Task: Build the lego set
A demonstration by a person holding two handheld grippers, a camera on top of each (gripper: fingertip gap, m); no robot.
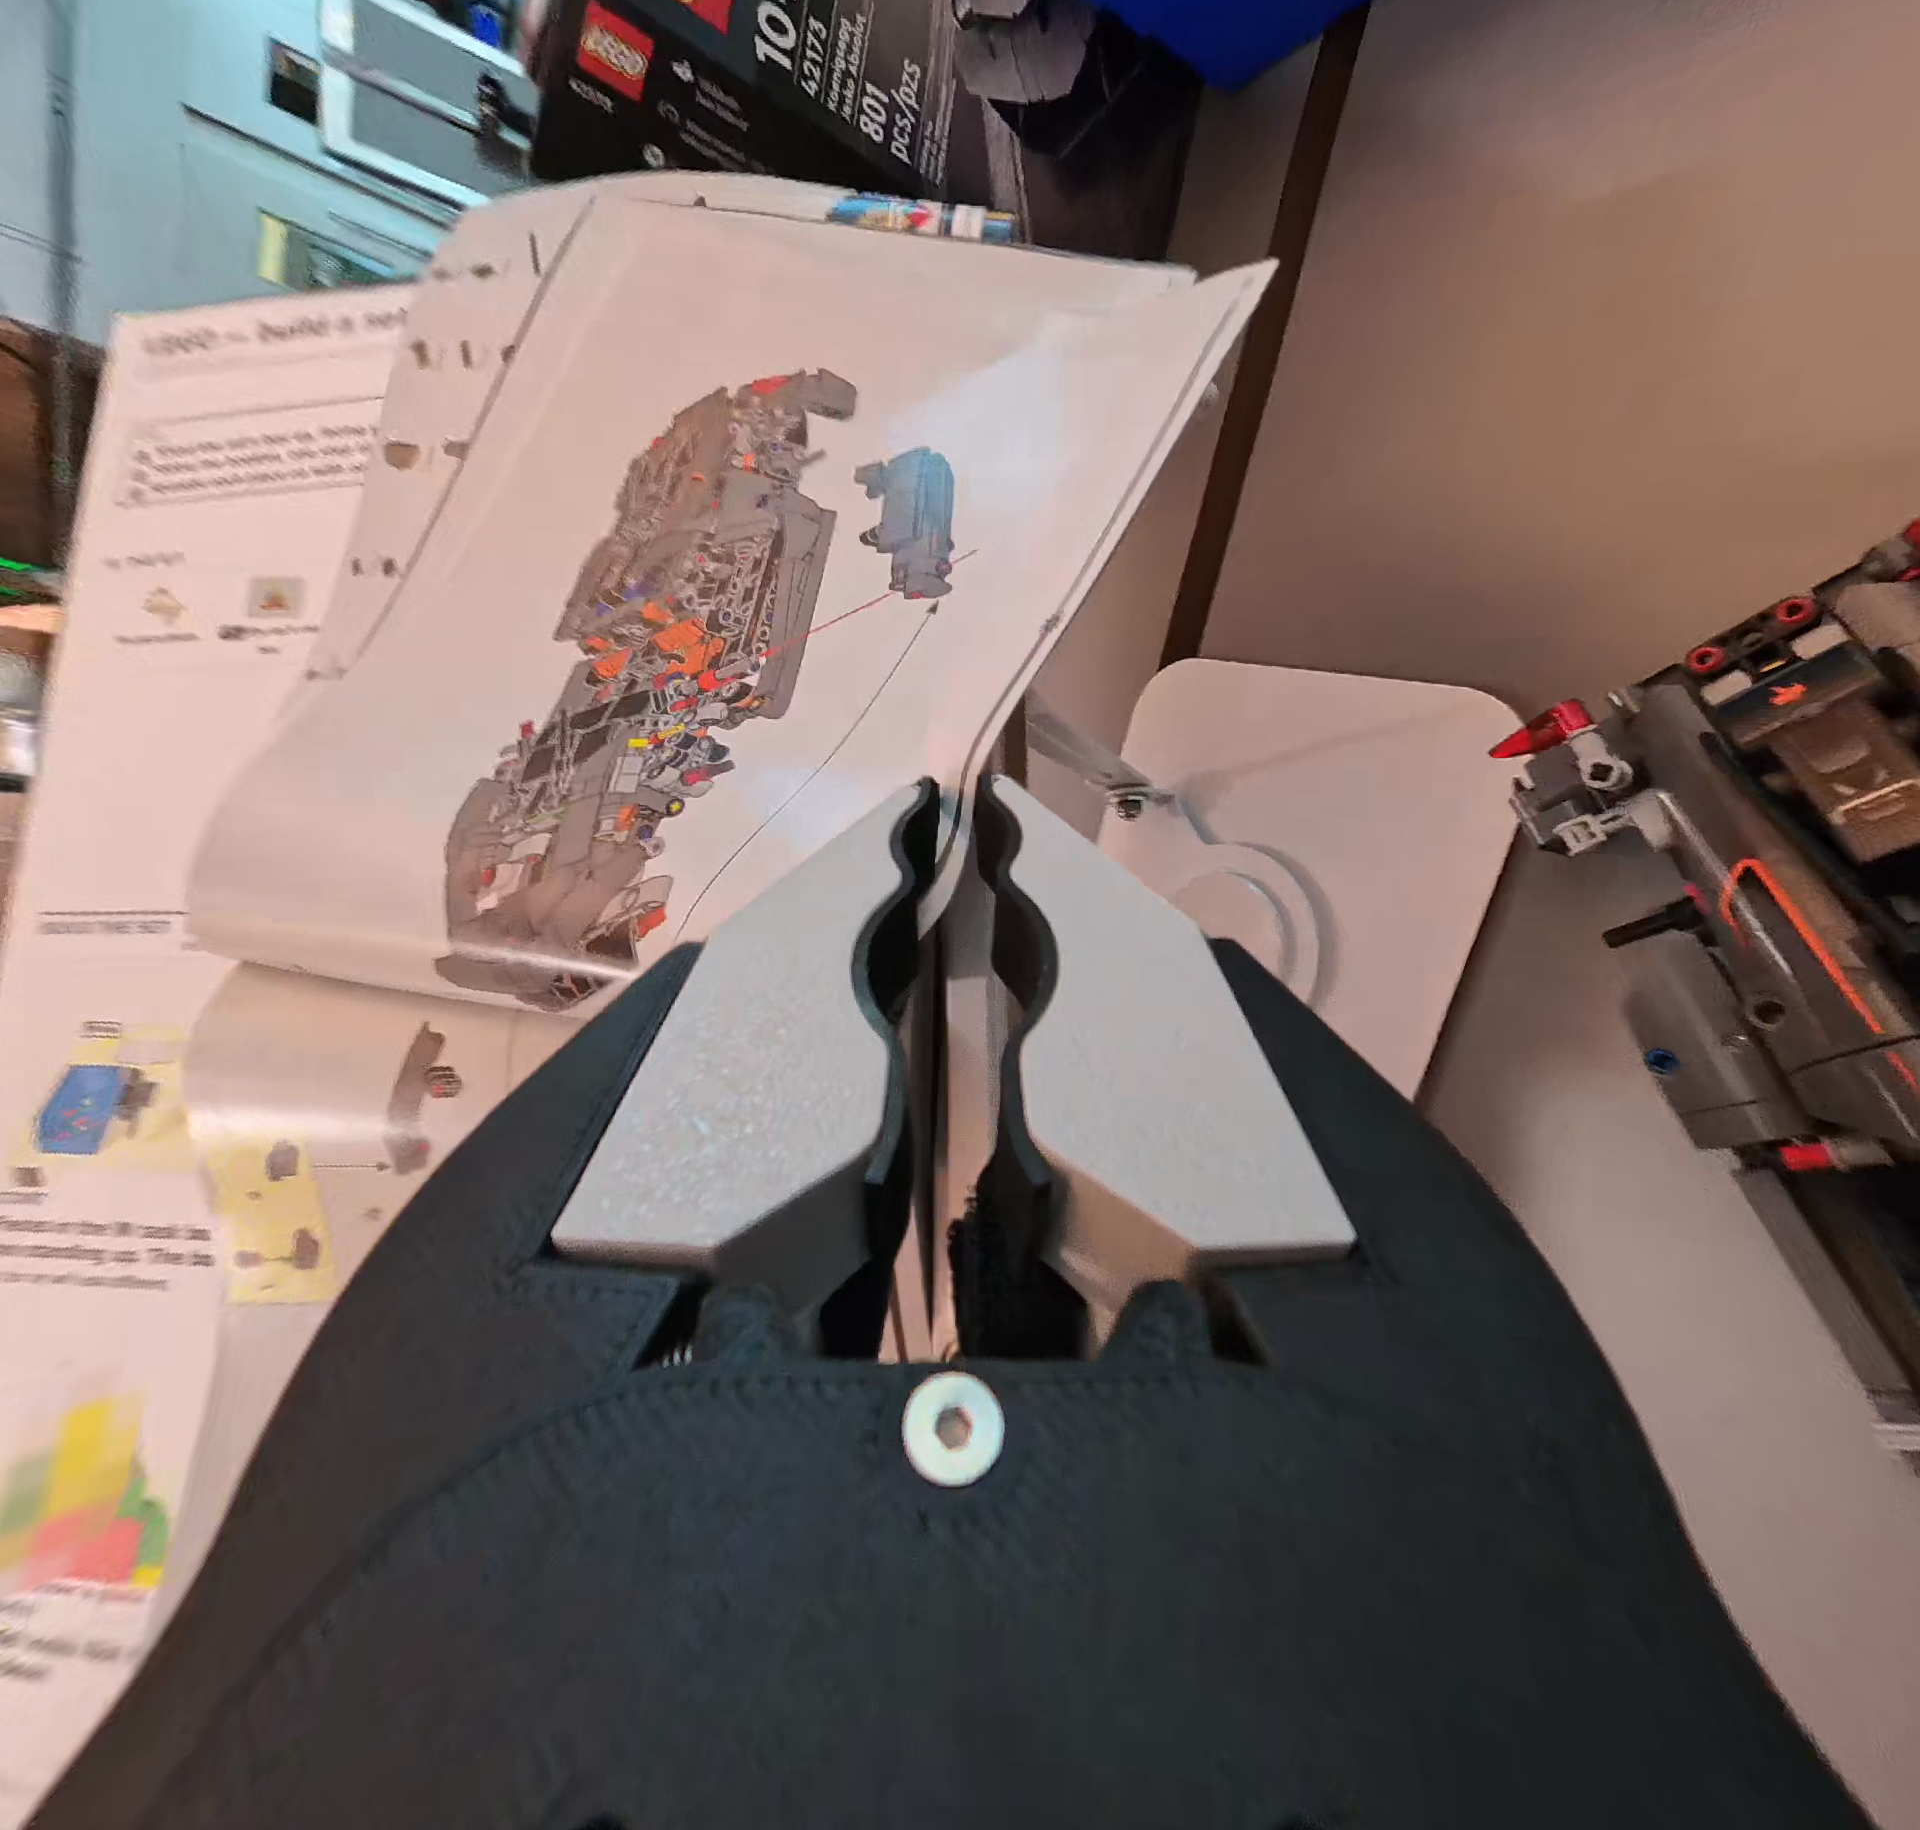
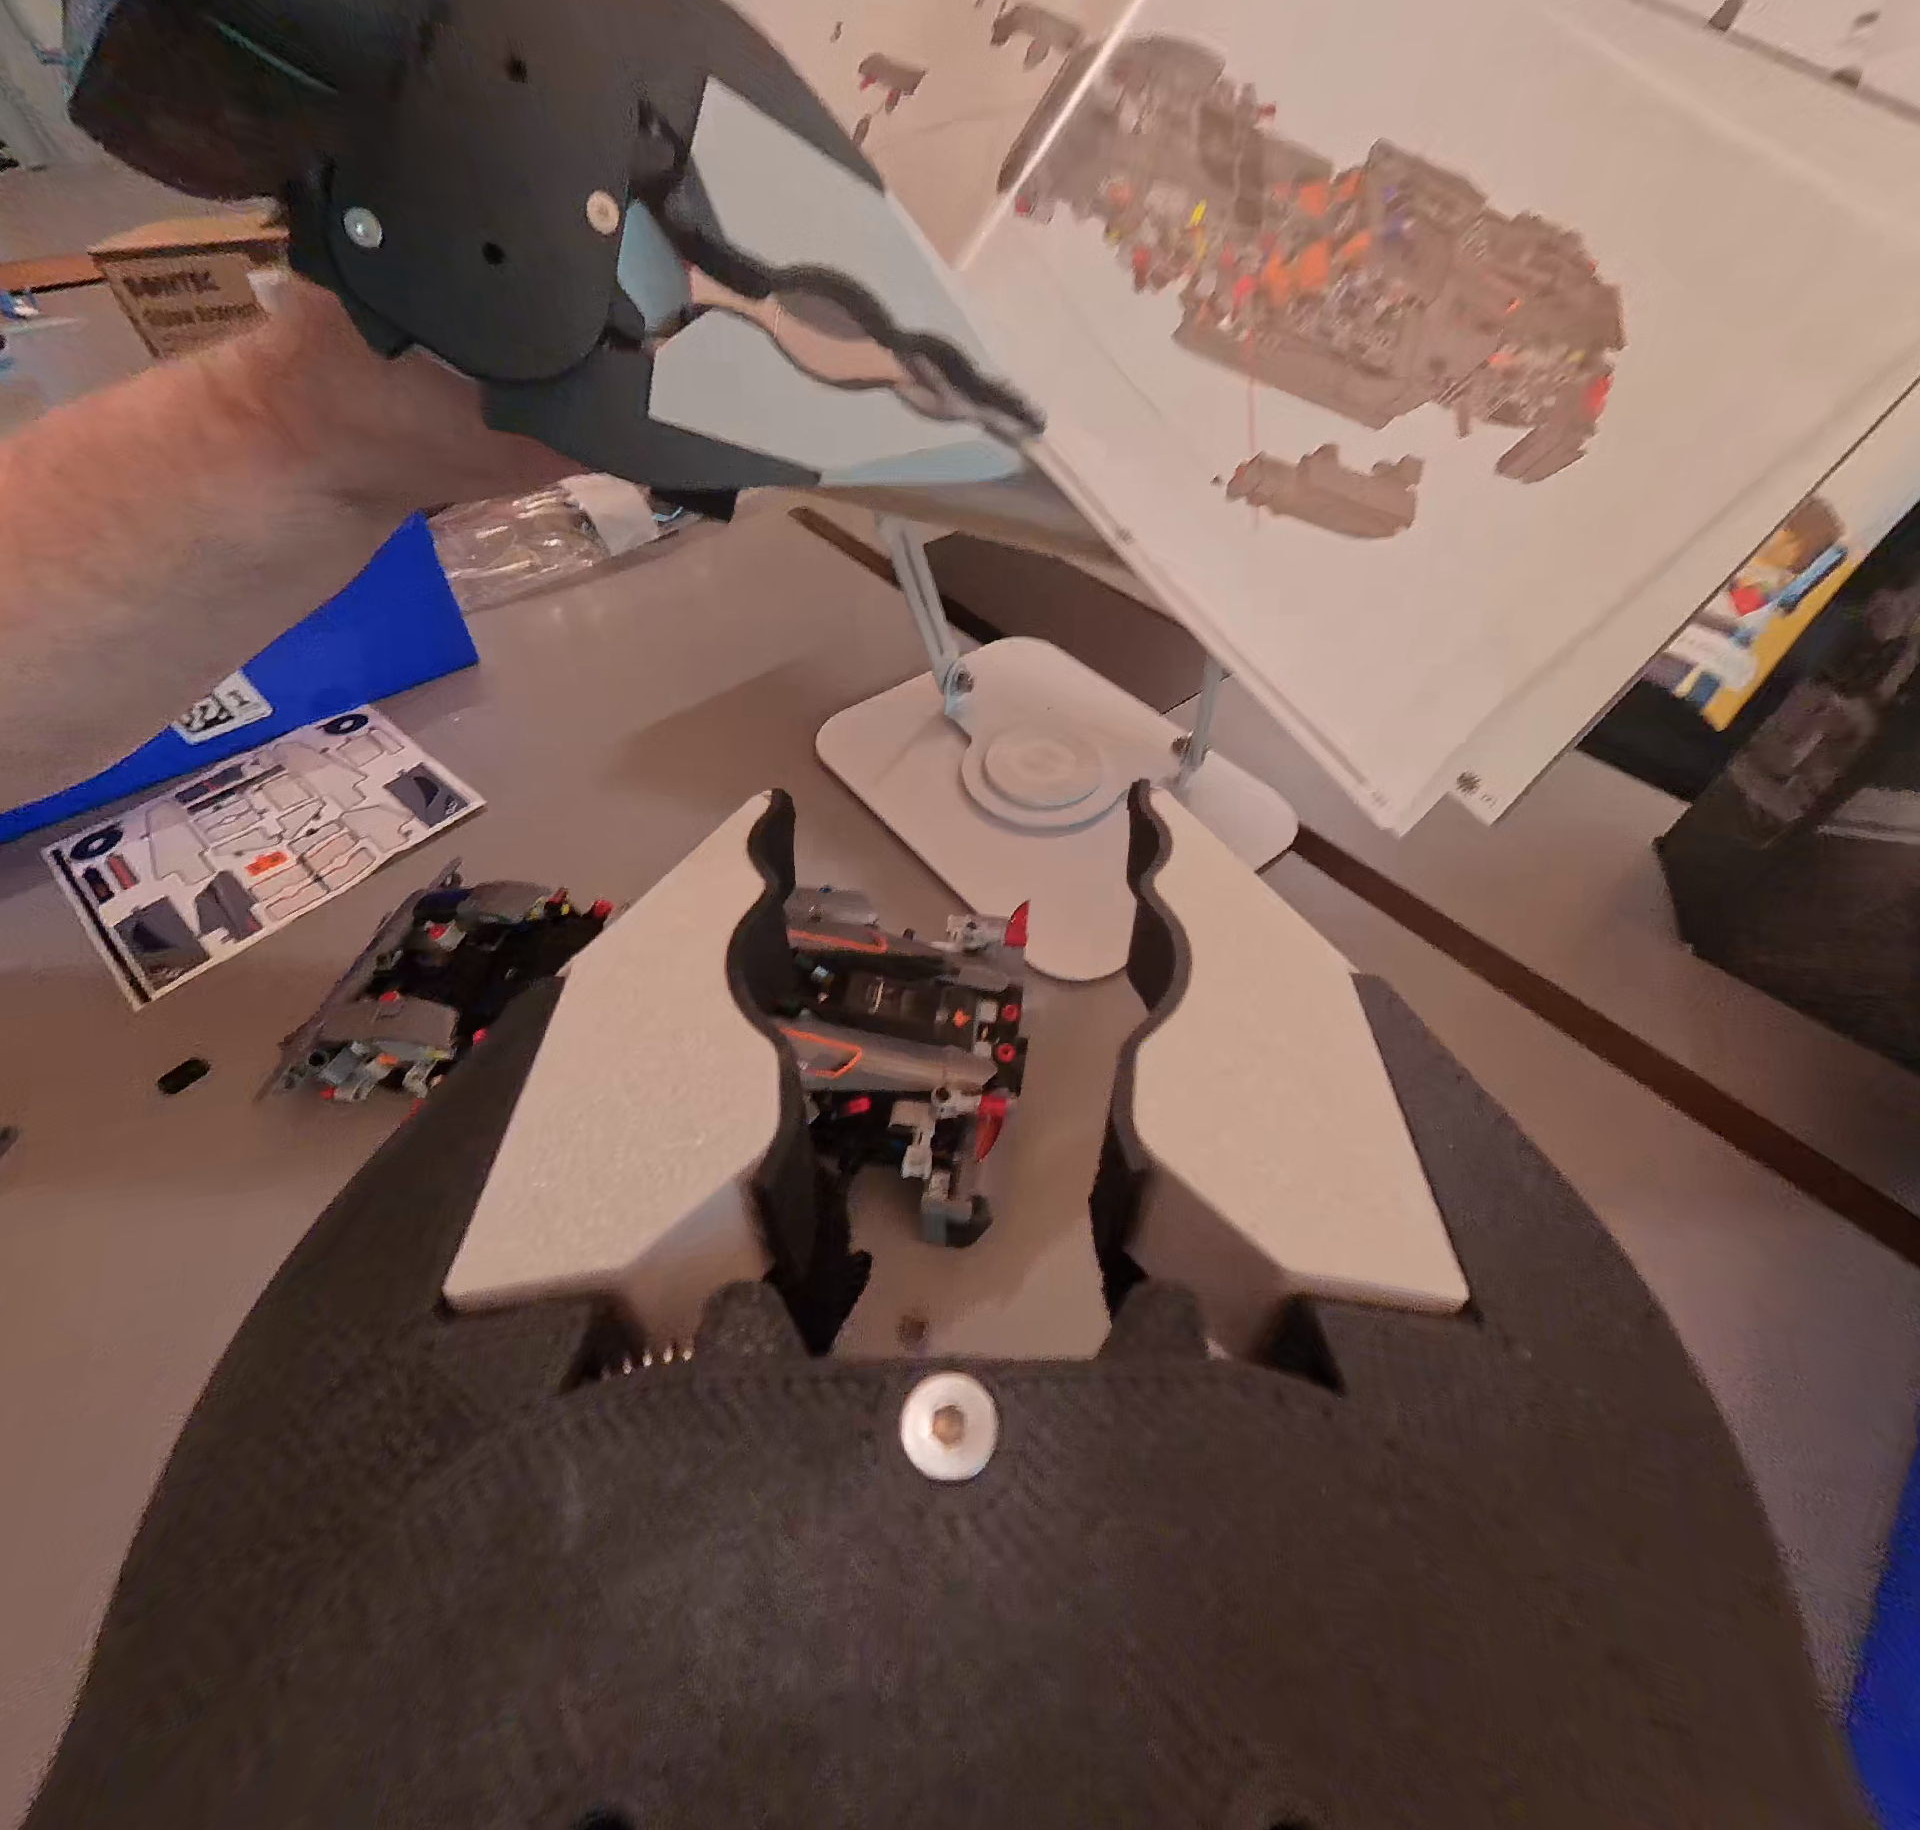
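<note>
Here, left gripper [image 1: 958,793] jaws pinch a booklet page [image 1: 727,575]; right gripper [image 2: 961,814] jaws gape above the grey table [image 2: 644,658].

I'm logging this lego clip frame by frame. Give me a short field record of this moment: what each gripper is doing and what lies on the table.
left gripper: shut on a manual page, lifting it
right gripper: open, holding nothing, above the model
manual: on a white stand
model: grey with orange trim, on the table
second assembly: left of the model
sticker sheet: far left
box: behind the manual
</note>
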